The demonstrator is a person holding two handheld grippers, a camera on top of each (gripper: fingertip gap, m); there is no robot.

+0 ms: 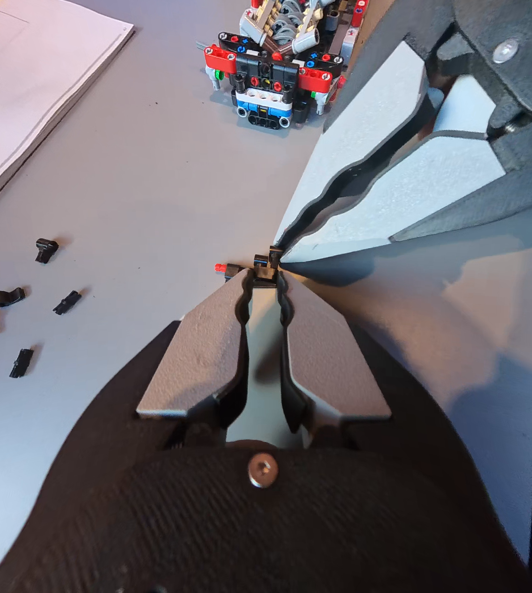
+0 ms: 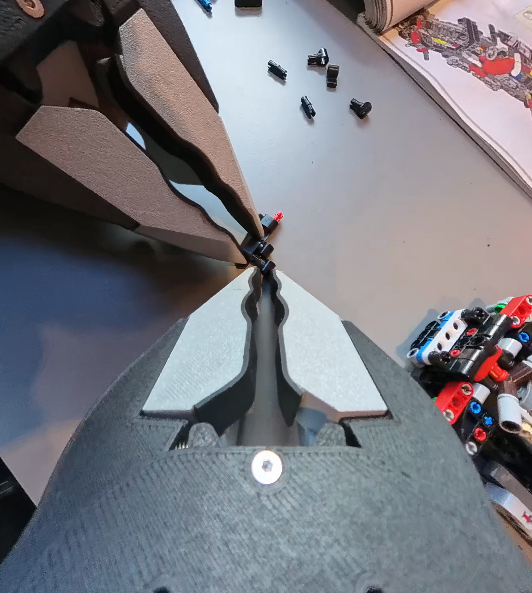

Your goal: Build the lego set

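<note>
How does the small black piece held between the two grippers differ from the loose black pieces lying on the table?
The held black piece is gripped at the fingers of the left gripper and right gripper; the loose black pieces lie untouched on the table. The held piece is several parts joined, with a red pin; the loose pieces lie apart. All are small.

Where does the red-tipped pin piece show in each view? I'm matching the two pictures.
Left wrist view: red-tipped pin piece near centre, just left of the left tool.
Right wrist view: just above centre, at the left tool's tip.
Shared landmark: the instruction booklet.
</note>
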